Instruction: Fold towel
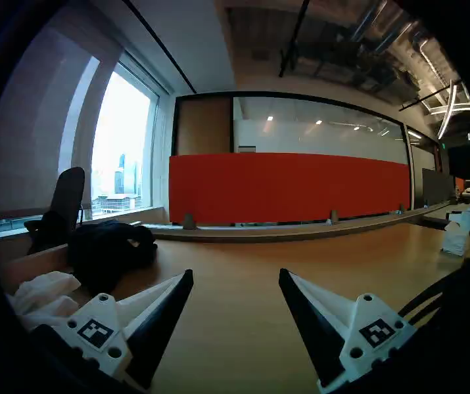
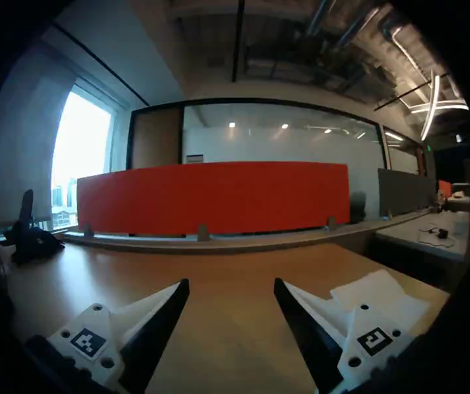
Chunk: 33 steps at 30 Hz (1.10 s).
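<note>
Right gripper (image 2: 231,284): spread wide, empty; left gripper (image 1: 236,272) likewise. Towel (image 2: 380,292): flat, just right of right gripper, probably nearer that hand.

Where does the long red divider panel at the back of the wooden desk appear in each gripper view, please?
Left gripper view: the long red divider panel spans the middle, starting just right of the bright window.
Right gripper view: it again spans the middle, beyond the wooden desk.
Shared landmark: the bright window, left of the panel in both.
</note>
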Each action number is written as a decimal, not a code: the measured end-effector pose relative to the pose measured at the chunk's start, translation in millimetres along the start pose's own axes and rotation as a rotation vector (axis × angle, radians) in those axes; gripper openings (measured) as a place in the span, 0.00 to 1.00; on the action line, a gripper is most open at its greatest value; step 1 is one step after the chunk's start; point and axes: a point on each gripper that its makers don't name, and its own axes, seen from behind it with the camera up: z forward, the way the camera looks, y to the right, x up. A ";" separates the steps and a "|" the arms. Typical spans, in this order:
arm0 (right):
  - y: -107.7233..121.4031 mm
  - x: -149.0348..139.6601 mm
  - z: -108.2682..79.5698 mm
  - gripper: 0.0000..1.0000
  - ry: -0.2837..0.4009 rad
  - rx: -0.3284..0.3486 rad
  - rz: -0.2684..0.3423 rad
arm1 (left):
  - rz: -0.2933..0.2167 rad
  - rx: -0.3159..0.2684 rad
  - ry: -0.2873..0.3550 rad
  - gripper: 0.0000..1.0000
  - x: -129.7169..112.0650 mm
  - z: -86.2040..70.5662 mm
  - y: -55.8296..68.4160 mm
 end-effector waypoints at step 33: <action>-17.7 -6.8 -8.4 1.00 0.016 0.017 -0.030 | 0.000 0.000 0.000 0.97 -0.9 0.3 0.3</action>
